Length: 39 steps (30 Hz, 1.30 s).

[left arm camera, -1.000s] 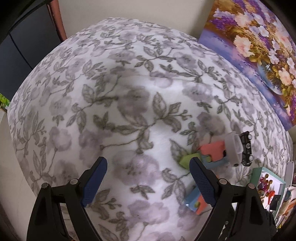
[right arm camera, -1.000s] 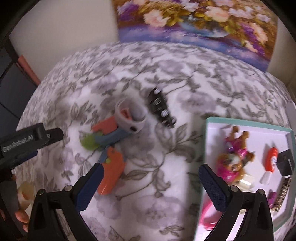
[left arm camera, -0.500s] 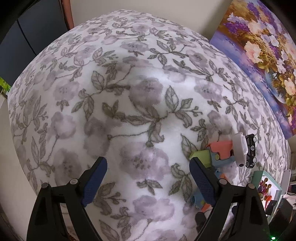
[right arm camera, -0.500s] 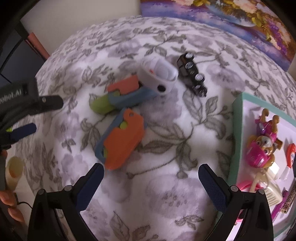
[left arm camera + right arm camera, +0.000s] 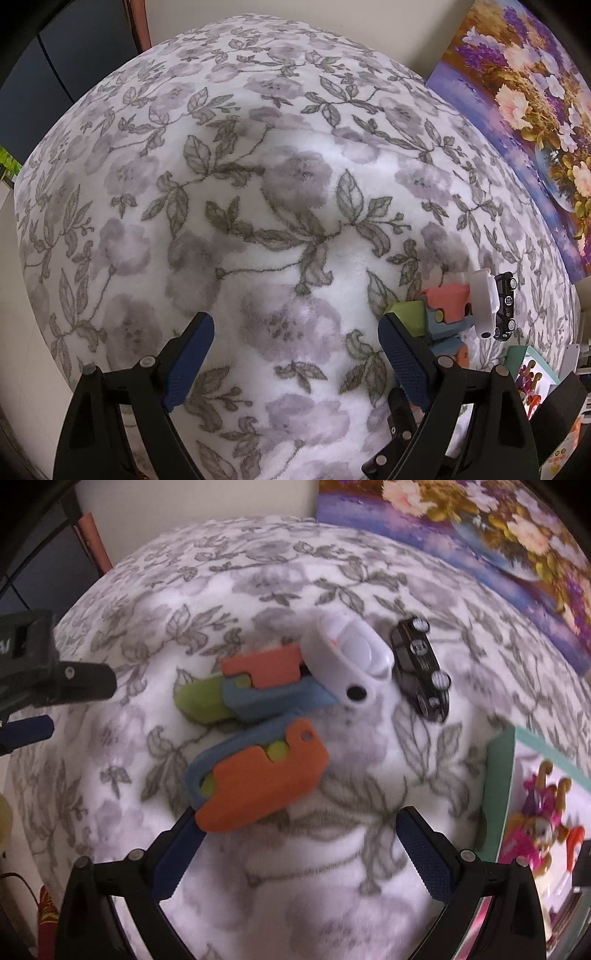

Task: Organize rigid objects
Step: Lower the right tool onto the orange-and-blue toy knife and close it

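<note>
The right gripper [image 5: 299, 853] hangs wide open and empty just short of the orange toy [image 5: 258, 786] on the flowered blanket [image 5: 332, 886]; it looks like a pick-up for the teal box [image 5: 498, 775]. Next, straddle and close. The left gripper [image 5: 295, 354], open and empty, hovers apart.

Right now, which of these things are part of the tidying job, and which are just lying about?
Part of the job:
- near orange toy
- far orange-and-green toy
- white case
- black toy car
- teal-rimmed tray, already holding a pink toy figure

Just lying about:
- floral blanket
- flower painting
</note>
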{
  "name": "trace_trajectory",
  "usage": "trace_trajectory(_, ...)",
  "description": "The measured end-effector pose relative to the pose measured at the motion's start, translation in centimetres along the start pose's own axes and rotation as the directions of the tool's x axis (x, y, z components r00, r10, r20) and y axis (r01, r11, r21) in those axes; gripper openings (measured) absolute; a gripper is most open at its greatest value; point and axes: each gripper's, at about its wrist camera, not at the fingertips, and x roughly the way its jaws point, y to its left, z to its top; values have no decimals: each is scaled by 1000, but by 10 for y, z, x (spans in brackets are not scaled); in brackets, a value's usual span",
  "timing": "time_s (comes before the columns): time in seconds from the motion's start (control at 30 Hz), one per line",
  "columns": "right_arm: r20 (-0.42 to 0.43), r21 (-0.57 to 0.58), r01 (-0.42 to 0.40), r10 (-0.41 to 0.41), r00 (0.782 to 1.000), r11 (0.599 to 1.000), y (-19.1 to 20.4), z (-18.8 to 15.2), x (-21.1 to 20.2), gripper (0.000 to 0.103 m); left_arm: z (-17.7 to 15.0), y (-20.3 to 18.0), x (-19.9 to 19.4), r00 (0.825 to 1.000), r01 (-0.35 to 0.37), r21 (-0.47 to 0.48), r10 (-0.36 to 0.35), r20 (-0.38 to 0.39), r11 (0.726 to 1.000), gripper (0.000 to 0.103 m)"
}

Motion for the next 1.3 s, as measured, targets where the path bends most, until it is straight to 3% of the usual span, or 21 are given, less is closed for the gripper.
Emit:
trace_trajectory(0.4, 36, 34, 19, -21, 999, 999, 3, 32, 12, 103, 2, 1, 8, 1000, -18, -8, 17, -14, 1000, 91)
trace_trajectory(0.57, 49, 23, 18, -19, 999, 1000, 4, 31, 9, 89, 1, 1, 9, 1000, -15, -13, 15, -18, 1000, 91)
trace_trajectory(1.03, 62, 15, 12, -13, 998, 1000, 13, 28, 9, 87, 2, 1, 10, 1000, -13, -3, 13, -23, 1000, 91)
trace_trajectory(1.17, 75, 14, 16, -17, 997, 1000, 14, 28, 7, 74, 2, 1, 13, 1000, -10, -14, 10, -29, 1000, 91)
trace_trajectory(1.3, 77, 22, 5, -6, 997, 1000, 11, 28, 6, 74, 2, 1, 14, 999, 1, -20, -2, -33, 1000, 91)
